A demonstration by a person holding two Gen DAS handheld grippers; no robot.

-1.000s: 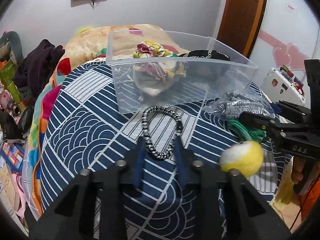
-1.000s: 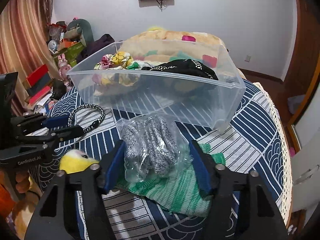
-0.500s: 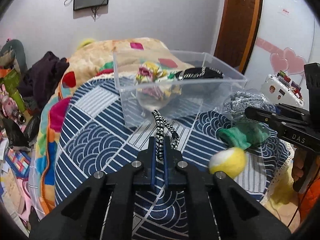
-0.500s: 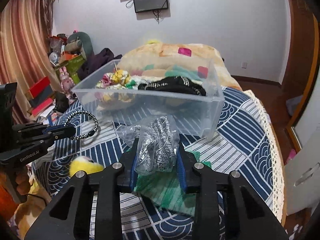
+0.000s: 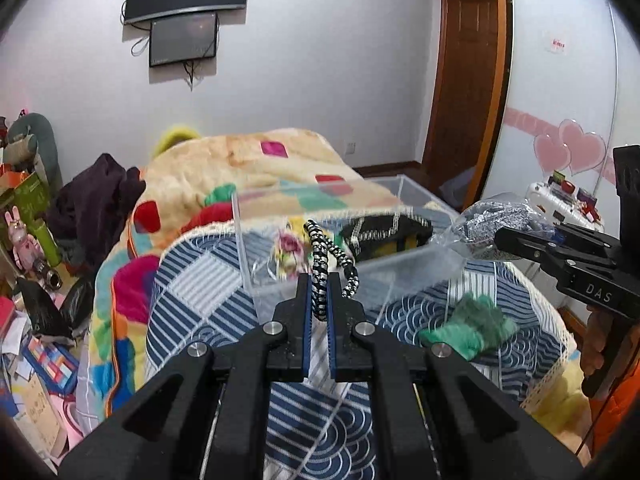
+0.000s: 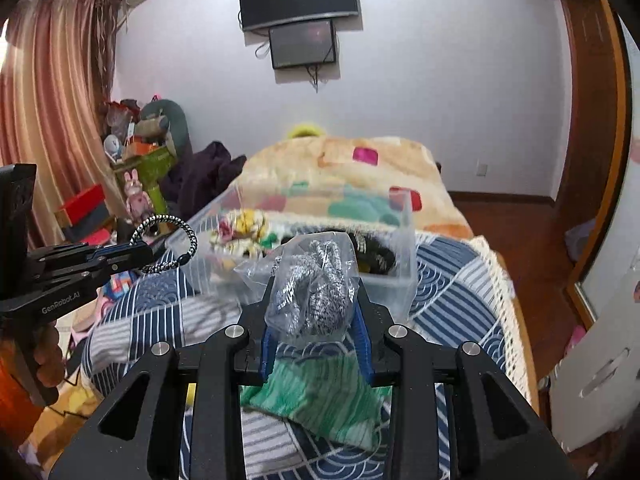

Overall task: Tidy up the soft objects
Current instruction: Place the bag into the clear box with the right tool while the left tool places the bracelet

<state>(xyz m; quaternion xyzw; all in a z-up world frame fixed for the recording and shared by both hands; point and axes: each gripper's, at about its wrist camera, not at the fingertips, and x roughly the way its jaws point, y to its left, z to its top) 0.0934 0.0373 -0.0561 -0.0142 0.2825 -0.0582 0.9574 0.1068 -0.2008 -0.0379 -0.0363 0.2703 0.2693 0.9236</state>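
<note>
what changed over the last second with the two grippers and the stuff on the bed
The left gripper closed on the black-and-white braided loop and lifted it off the bedspread. The right gripper closed on the clear bag of grey knit and raised it too. The clear bin with the floral and black items and the green knit piece stayed put.

clear bin (image 5: 400, 258) blurred, green cloth (image 6: 320, 400) partly hidden

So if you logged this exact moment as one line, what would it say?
left gripper: shut on black-and-white braided cord loop | right gripper: shut on clear plastic bag of grey knitwear | both raised before clear plastic bin
</note>
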